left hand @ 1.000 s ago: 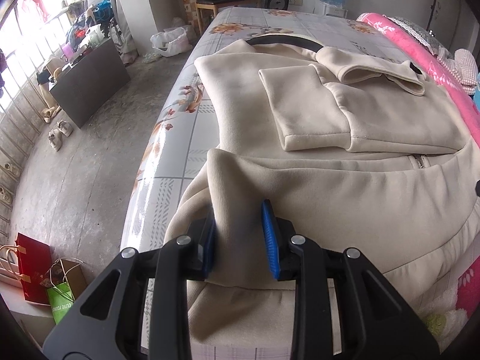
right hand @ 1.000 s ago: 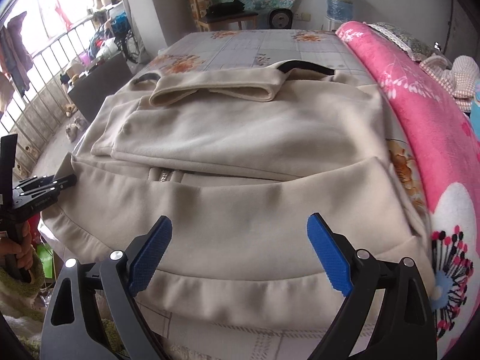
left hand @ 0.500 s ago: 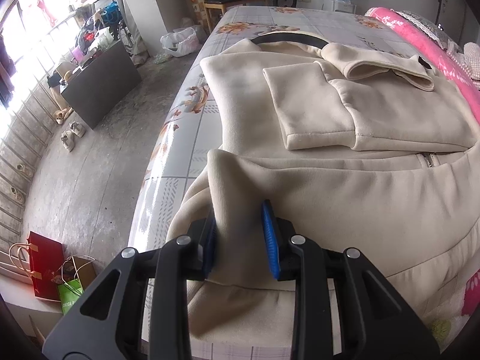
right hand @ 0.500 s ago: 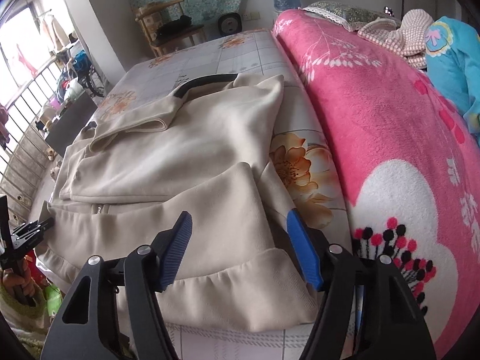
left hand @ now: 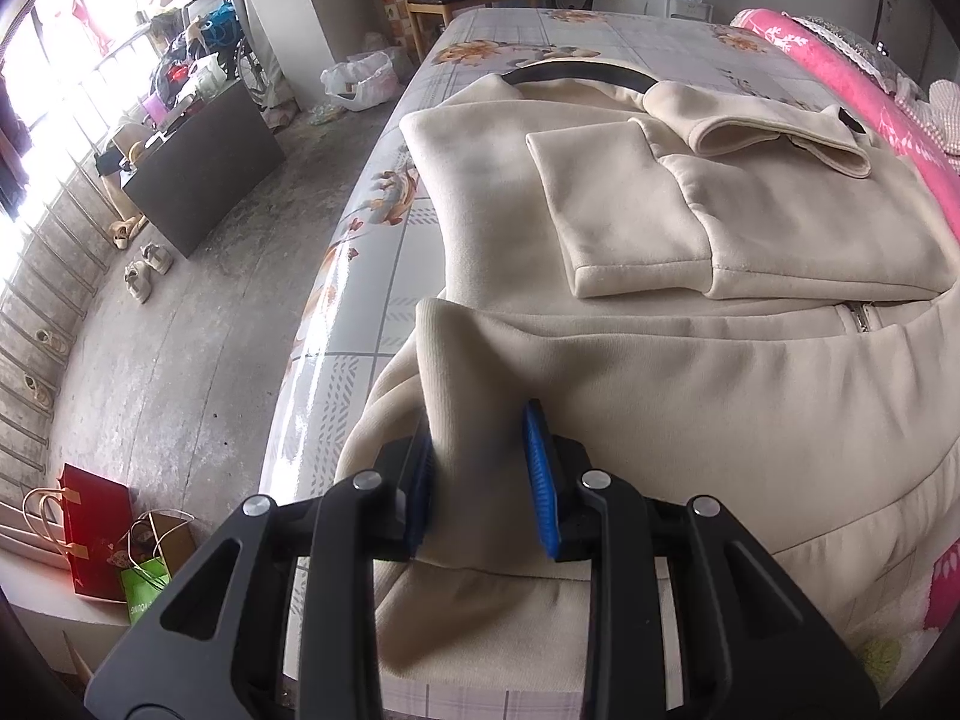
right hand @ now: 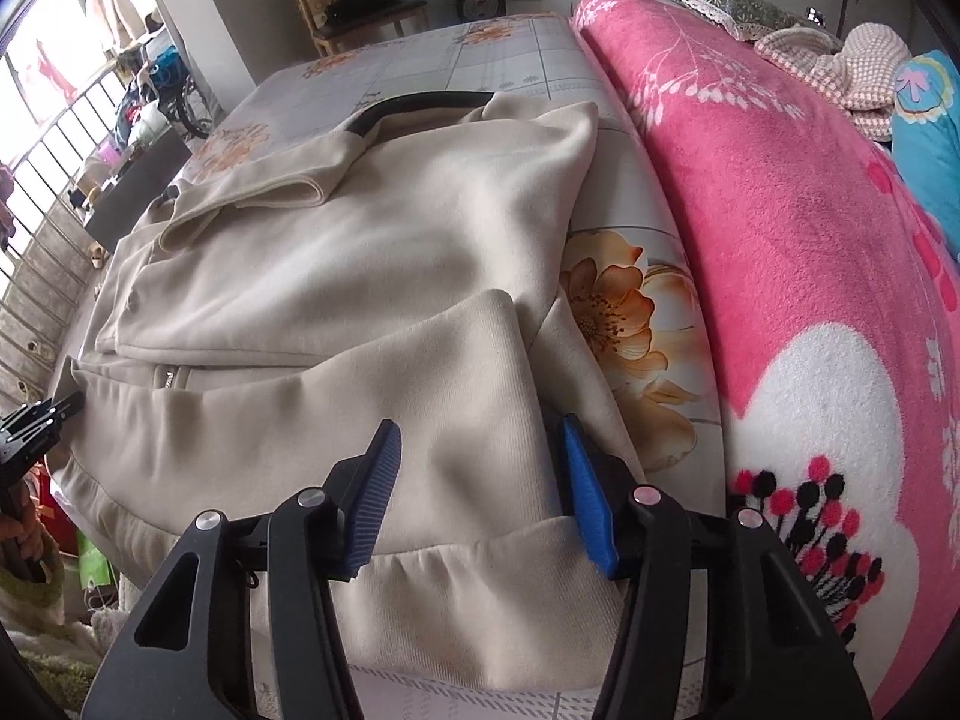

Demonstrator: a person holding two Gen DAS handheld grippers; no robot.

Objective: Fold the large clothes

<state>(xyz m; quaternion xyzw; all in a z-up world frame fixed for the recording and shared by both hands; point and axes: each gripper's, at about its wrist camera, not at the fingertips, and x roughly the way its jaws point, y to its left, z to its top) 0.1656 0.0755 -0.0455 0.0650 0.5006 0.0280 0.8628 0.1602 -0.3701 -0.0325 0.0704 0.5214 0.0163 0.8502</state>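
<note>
A large cream zip-up sweatshirt (left hand: pixel 690 372) lies on the bed, sleeves folded across its chest and a black collar band at the far end. My left gripper (left hand: pixel 480 468) is shut on a raised fold of the sweatshirt's bottom-left corner. In the right wrist view the sweatshirt (right hand: pixel 360 252) fills the middle. My right gripper (right hand: pixel 477 492) is partly open, its blue pads on either side of the bottom-right corner fold, not pinching it. The left gripper (right hand: pixel 36 426) shows at the far left edge there.
The bed has a glossy floral sheet (left hand: pixel 360 276). A pink fleece blanket (right hand: pixel 810 300) lies along the bed's right side. The concrete floor to the left holds a dark cabinet (left hand: pixel 204 174), shoes and paper bags (left hand: pixel 102 546). A wooden chair (right hand: pixel 354 12) stands past the bed.
My right gripper has swung right to the sweatshirt's bottom-right corner and narrowed around the fold. My left gripper keeps its hold and has barely moved.
</note>
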